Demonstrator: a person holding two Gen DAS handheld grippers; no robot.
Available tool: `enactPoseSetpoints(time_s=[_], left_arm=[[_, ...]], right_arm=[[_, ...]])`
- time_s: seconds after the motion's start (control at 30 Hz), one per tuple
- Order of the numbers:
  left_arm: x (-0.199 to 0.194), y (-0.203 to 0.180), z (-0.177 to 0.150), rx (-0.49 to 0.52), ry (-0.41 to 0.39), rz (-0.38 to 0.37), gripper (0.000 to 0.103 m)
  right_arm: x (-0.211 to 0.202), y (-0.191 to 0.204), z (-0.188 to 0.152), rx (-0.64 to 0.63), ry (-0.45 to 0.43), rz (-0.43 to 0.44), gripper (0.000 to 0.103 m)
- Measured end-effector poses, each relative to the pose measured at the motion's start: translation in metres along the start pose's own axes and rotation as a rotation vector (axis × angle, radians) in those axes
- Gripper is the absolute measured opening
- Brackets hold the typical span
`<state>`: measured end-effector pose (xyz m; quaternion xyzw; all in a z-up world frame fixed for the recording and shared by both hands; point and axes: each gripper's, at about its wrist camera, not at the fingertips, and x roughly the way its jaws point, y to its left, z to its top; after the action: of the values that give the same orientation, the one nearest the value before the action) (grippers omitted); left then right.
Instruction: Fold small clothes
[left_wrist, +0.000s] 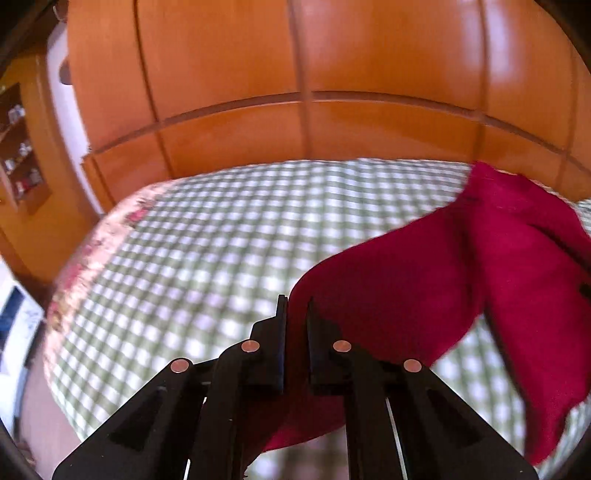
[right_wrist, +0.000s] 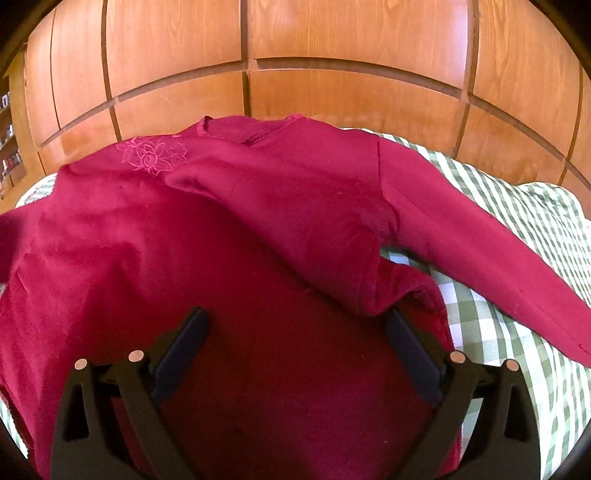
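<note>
Left gripper pinching a red top; right gripper spread wide above it.

Left wrist view: the left gripper (left_wrist: 295, 314) tilts downward, jaws clamped on a fold of the red top (left_wrist: 461, 266), which trails toward the right edge of the checked bedspread (left_wrist: 207, 236); the picture is blurred. Right wrist view: the right gripper (right_wrist: 295, 325) angles down over the top's (right_wrist: 229, 236) middle, jaws apart and holding nothing; the garment's lower hem is cut off.

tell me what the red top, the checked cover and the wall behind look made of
Red top: soft matte knit, likely cotton; it drapes and creases.
Checked cover: thin woven fabric, green-and-white gingham, probably cotton.
Wall: glossy orange-brown wood or veneer; grain and panel seams show.
</note>
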<state>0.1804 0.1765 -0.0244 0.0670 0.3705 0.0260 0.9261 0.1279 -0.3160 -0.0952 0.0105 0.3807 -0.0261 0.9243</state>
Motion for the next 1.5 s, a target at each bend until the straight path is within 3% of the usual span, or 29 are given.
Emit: enactPoseSetpoints(time_s=[0.17, 0.33, 0.4, 0.47, 0.5, 0.53, 0.6, 0.67, 0.77, 0.87, 0.97, 1.07, 1.1, 1.2, 1.33, 1.43, 1.5], left_arm=[[0.035, 0.040, 0.035, -0.011, -0.015, 0.202, 0.007], [0.064, 0.075, 0.075, -0.028, -0.033, 0.340, 0.007], [0.080, 0.081, 0.082, -0.067, 0.000, 0.326, 0.007], [0.104, 0.081, 0.080, -0.096, 0.094, 0.318, 0.012], [0.115, 0.082, 0.078, -0.101, 0.132, 0.323, 0.028], [0.124, 0.079, 0.073, -0.108, 0.164, 0.333, 0.058], [0.123, 0.073, 0.059, -0.138, 0.145, 0.323, 0.083], [0.112, 0.066, 0.046, -0.154, 0.081, 0.267, 0.084], [0.101, 0.054, 0.030, -0.182, 0.100, 0.191, 0.086], [0.066, 0.033, 0.012, -0.230, 0.033, 0.021, 0.086], [0.028, -0.002, -0.014, -0.285, 0.025, -0.243, 0.086], [0.000, -0.038, -0.043, -0.320, 0.074, -0.484, 0.086], [-0.006, -0.050, -0.052, -0.330, 0.092, -0.543, 0.085], [-0.018, -0.076, -0.074, -0.367, 0.153, -0.701, 0.067], [-0.027, -0.103, -0.098, -0.408, 0.207, -0.829, 0.066], [-0.033, -0.123, -0.107, -0.360, 0.210, -0.837, 0.066], [-0.038, -0.134, -0.108, -0.308, 0.214, -0.826, 0.064]], right_arm=[[0.002, -0.001, 0.000, -0.008, -0.001, -0.016, 0.099], [0.006, -0.004, 0.002, -0.009, 0.008, -0.019, 0.100], [0.006, -0.005, 0.002, -0.007, 0.011, -0.017, 0.100], [0.007, -0.006, 0.002, -0.007, 0.012, -0.018, 0.100], [0.007, -0.006, 0.002, -0.008, 0.012, -0.018, 0.100], [0.007, -0.006, 0.002, -0.009, 0.011, -0.019, 0.100], [0.007, -0.006, 0.002, -0.009, 0.010, -0.018, 0.100], [0.006, -0.006, 0.002, -0.008, 0.009, -0.017, 0.100], [0.002, -0.006, 0.001, -0.003, -0.019, -0.030, 0.099], [-0.023, -0.011, -0.003, 0.030, -0.144, -0.053, 0.097], [-0.055, -0.027, -0.010, 0.129, -0.261, -0.088, 0.097], [-0.073, -0.055, -0.021, 0.273, -0.239, -0.059, 0.096], [-0.076, -0.065, -0.027, 0.315, -0.216, -0.053, 0.091], [-0.083, -0.093, -0.045, 0.419, -0.124, -0.015, 0.076], [-0.089, -0.107, -0.070, 0.454, -0.011, 0.068, 0.074], [-0.095, -0.102, -0.083, 0.406, 0.027, 0.060, 0.070], [-0.092, -0.096, -0.090, 0.410, 0.036, 0.088, 0.047]])
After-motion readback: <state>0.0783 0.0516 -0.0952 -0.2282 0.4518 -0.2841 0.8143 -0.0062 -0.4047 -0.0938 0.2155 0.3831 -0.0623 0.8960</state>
